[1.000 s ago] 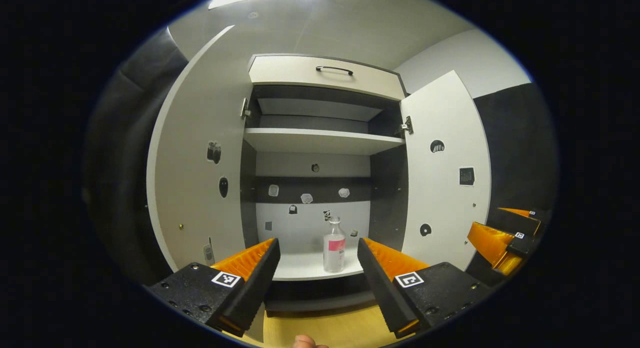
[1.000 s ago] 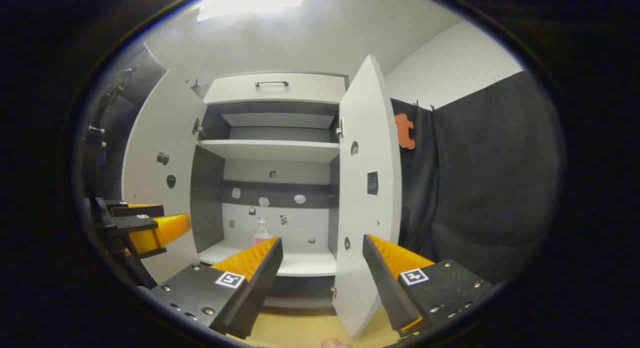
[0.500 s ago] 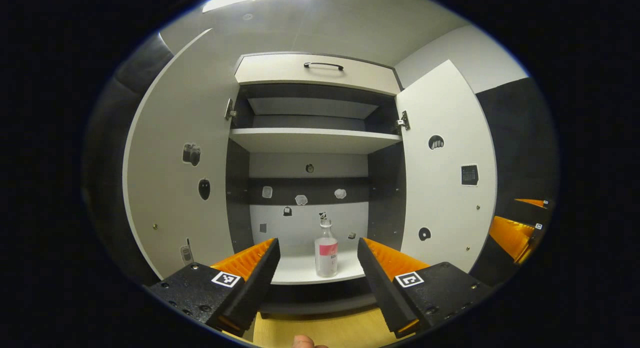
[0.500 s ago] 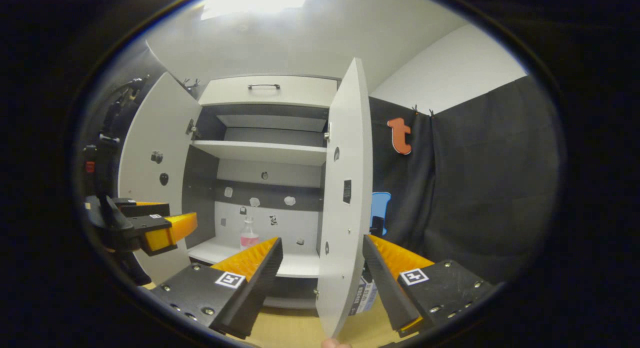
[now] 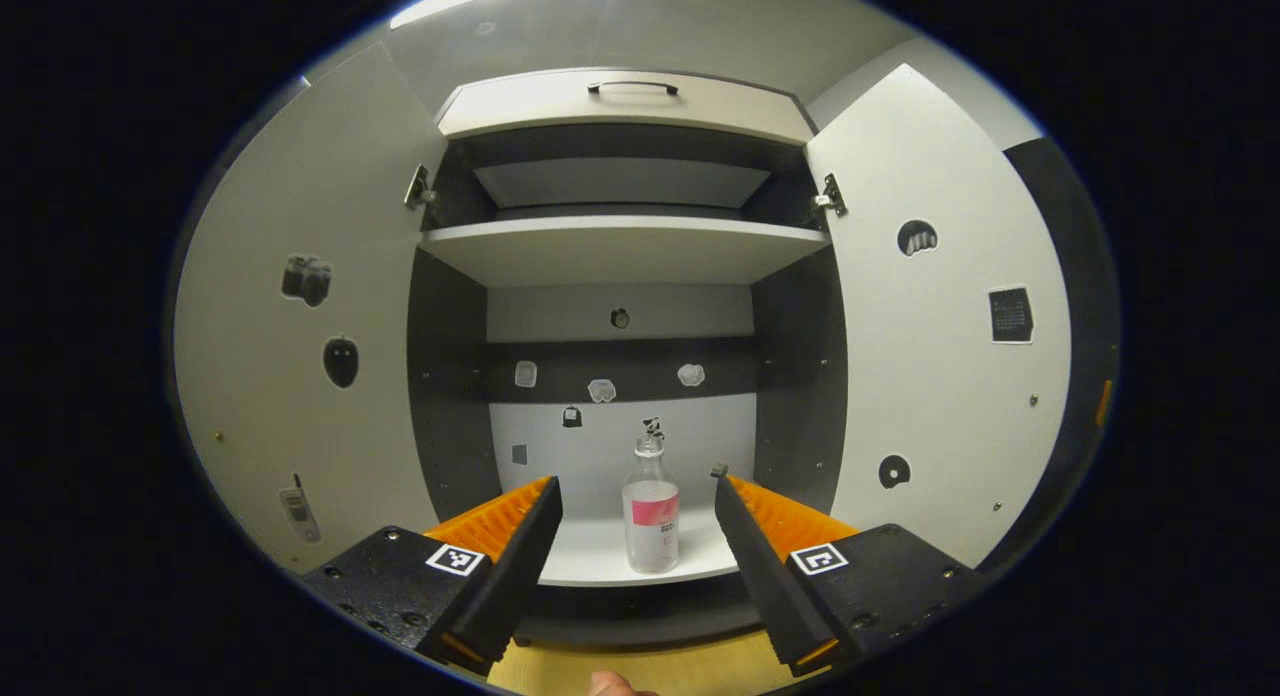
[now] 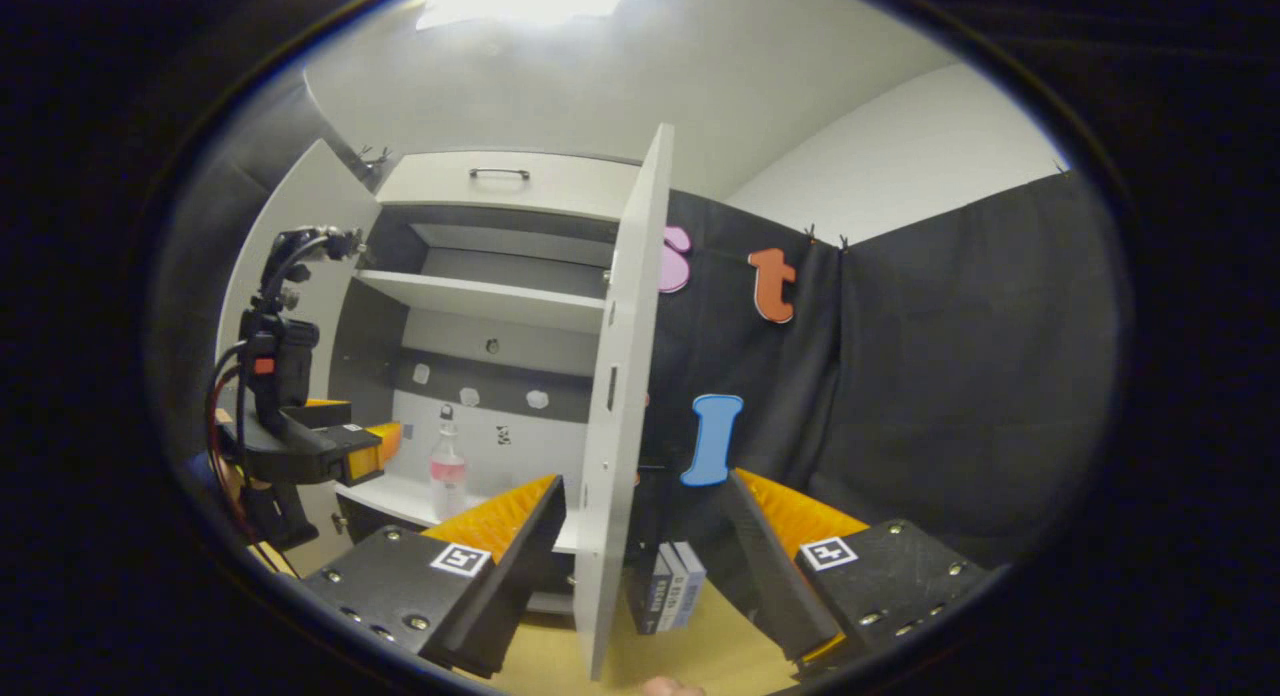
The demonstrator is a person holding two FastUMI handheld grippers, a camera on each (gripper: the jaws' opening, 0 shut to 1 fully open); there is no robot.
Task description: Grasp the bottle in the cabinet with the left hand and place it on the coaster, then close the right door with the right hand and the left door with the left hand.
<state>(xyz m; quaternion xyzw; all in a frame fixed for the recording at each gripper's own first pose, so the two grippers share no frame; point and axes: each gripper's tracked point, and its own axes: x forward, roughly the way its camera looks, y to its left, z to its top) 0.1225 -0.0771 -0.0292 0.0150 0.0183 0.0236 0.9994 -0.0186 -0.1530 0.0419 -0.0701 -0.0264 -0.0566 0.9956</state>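
Bottle upright on the cabinet's lower shelf, near the front edge, framed between the spread left tongs but untouched. Both doors wide open. Right tongs spread too, empty, straddling the edge of the right door.
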